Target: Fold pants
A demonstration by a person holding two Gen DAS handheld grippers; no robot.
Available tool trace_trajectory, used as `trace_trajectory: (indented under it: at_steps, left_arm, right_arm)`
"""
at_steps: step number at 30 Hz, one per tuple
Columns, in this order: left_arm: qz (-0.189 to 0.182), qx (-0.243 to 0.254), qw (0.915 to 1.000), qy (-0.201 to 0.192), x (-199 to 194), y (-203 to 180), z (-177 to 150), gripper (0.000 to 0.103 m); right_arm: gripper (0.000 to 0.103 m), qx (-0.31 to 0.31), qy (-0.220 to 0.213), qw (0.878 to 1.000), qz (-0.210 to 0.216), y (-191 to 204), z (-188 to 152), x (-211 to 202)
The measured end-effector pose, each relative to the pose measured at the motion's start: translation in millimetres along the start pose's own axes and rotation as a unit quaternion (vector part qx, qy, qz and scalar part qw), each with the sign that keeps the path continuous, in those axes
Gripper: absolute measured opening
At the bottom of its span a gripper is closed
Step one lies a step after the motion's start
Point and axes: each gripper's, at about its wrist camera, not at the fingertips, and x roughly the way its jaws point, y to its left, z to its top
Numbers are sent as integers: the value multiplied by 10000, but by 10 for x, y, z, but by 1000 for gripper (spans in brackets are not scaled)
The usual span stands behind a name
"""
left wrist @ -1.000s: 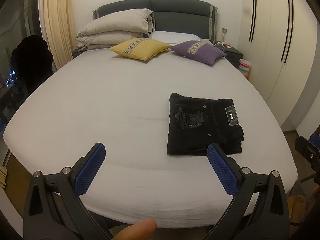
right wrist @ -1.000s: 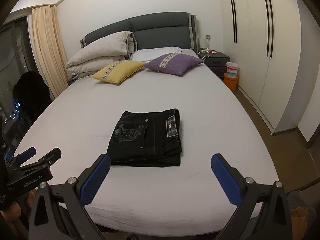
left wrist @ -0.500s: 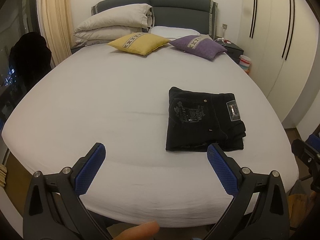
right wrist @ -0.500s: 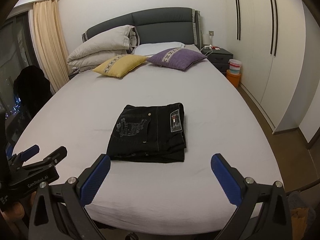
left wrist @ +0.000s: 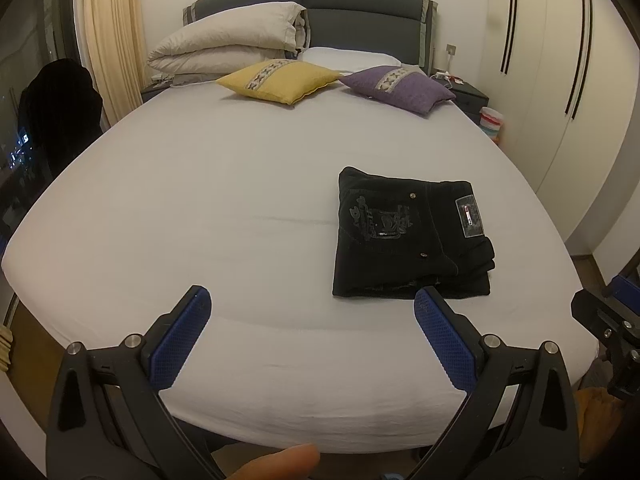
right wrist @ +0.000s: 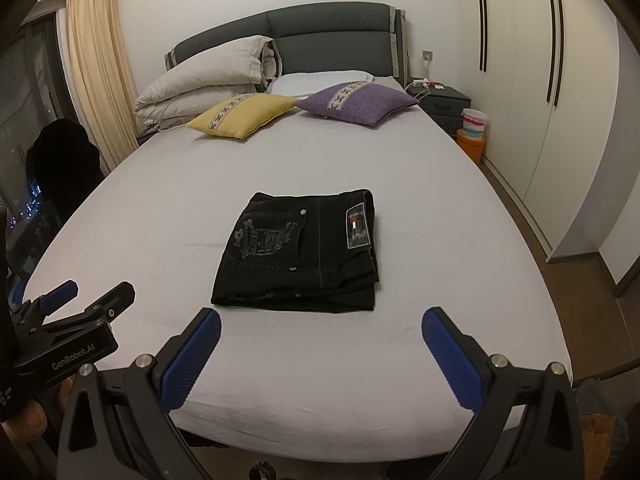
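Note:
Black pants [left wrist: 408,236] lie folded into a compact rectangle on the white bed [left wrist: 224,208], pocket embroidery and a label patch facing up. In the right wrist view the same folded pants [right wrist: 300,252] sit in the middle, just beyond my fingers. My left gripper [left wrist: 310,304] is open and empty, held near the foot of the bed, left of the pants. My right gripper [right wrist: 320,326] is open and empty too, short of the pants' near edge. The left gripper [right wrist: 60,320] shows at the left of the right wrist view.
A yellow cushion [left wrist: 280,85], a purple cushion [left wrist: 400,88] and a folded duvet [left wrist: 228,48] lie at the headboard. A nightstand [right wrist: 444,106] and stacked tubs [right wrist: 472,136] stand on the right by wardrobe doors [right wrist: 560,120]. A dark garment [left wrist: 56,112] hangs at left.
Both grippers have stayed open and empty while the views shifted slightly; the pants lie unchanged on the bed.

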Motion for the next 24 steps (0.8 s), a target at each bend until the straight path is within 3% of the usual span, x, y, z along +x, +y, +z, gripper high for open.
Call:
trace_trajectory:
  at_steps: [24]
  left_arm:
    - [-32, -14, 10000, 16, 21, -49, -43, 103]
  right_arm:
    - [103, -30, 40, 10000, -20, 17, -44, 10]
